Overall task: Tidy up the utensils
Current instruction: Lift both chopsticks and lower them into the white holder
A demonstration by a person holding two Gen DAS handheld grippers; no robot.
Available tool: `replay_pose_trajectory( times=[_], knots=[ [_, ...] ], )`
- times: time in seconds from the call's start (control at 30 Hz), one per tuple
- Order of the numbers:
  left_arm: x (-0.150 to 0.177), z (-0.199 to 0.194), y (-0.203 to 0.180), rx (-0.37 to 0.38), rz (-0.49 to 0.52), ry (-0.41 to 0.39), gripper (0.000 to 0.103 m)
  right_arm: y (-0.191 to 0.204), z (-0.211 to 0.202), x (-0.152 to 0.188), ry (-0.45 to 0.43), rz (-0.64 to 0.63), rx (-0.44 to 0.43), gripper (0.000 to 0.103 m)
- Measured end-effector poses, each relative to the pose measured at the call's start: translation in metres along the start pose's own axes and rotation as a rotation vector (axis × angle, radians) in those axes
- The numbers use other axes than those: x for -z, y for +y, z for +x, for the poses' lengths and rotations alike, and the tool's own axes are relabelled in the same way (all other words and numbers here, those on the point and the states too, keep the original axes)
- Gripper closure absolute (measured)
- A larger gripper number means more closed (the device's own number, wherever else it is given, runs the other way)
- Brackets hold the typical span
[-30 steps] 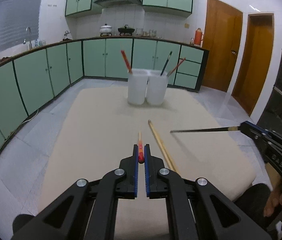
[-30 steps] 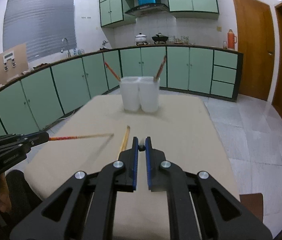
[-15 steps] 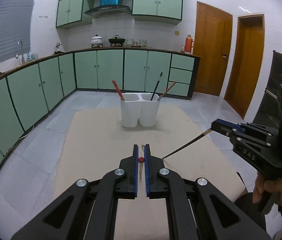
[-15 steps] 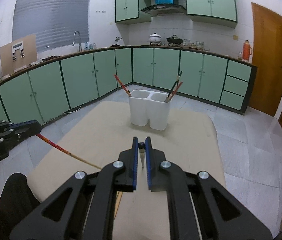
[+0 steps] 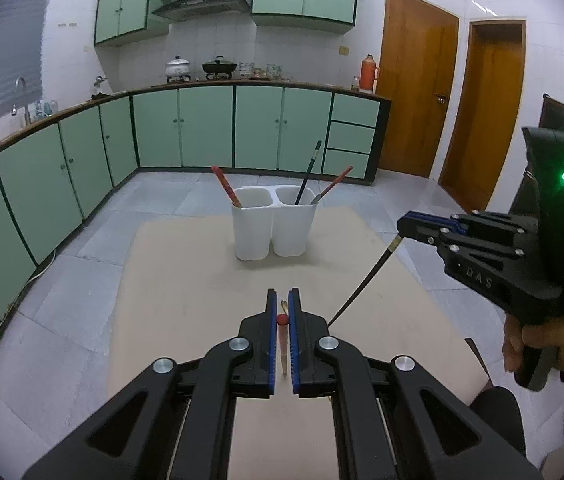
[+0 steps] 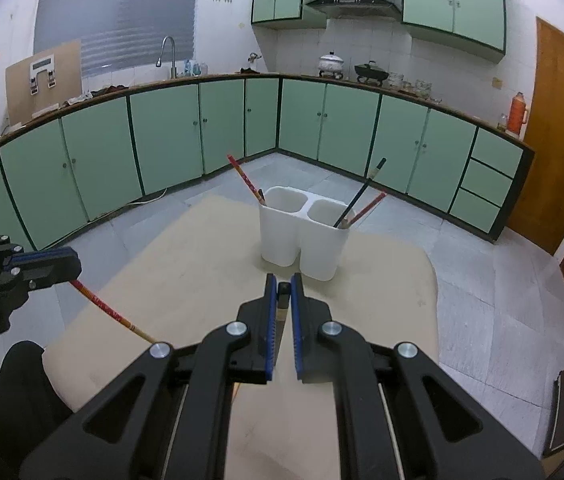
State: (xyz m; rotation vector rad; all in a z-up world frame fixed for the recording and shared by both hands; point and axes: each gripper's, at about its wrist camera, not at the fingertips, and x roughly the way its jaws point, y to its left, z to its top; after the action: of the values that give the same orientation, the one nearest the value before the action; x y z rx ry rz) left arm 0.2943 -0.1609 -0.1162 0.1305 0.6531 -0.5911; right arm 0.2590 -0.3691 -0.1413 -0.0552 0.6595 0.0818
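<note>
A white two-compartment holder (image 5: 274, 220) (image 6: 301, 232) stands on the beige table (image 5: 186, 280). Its left compartment holds a red chopstick (image 5: 224, 186). The right one holds a black chopstick (image 5: 307, 172) and a red one (image 5: 333, 184). My left gripper (image 5: 282, 294) (image 6: 76, 266) is shut on a red-patterned chopstick (image 5: 282, 320) (image 6: 110, 310) near its top, and the stick slants down toward the table. My right gripper (image 6: 283, 278) (image 5: 401, 226) is shut on a black chopstick (image 6: 282, 300) (image 5: 361, 284), which also hangs down. Both grippers hover short of the holder.
Green cabinets line the far walls, and two brown doors (image 5: 417, 92) stand at the right. A hand (image 5: 541, 340) grips the right tool's handle. A dark-clothed knee (image 6: 22, 380) sits at the table's near edge. Grey tiled floor surrounds the table.
Both grippers rose and moved toward the holder with their chopsticks. The sticks swung from nearly level to steeply slanted, and the pale chopstick on the table slipped out of sight below.
</note>
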Motion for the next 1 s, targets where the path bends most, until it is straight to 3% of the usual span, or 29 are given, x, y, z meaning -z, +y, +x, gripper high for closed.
replay_pose_trajectory(
  times=[0.3, 0.67, 1.0],
  knots=[
    [-0.027, 0.022, 0.011, 0.025, 0.009, 0.041, 0.098, -0.016, 0.022, -0.028, 0.054, 0.018, -0.028, 0.097],
    [-0.059, 0.021, 0.018, 0.042, 0.017, 0.040, 0.098, -0.026, 0.004, -0.047, 0.048, 0.021, -0.031, 0.097],
    [-0.139, 0.001, 0.019, 0.031, 0.042, -0.043, 0.098, -0.048, -0.030, -0.115, 0.015, 0.034, -0.024, 0.097]
  ],
)
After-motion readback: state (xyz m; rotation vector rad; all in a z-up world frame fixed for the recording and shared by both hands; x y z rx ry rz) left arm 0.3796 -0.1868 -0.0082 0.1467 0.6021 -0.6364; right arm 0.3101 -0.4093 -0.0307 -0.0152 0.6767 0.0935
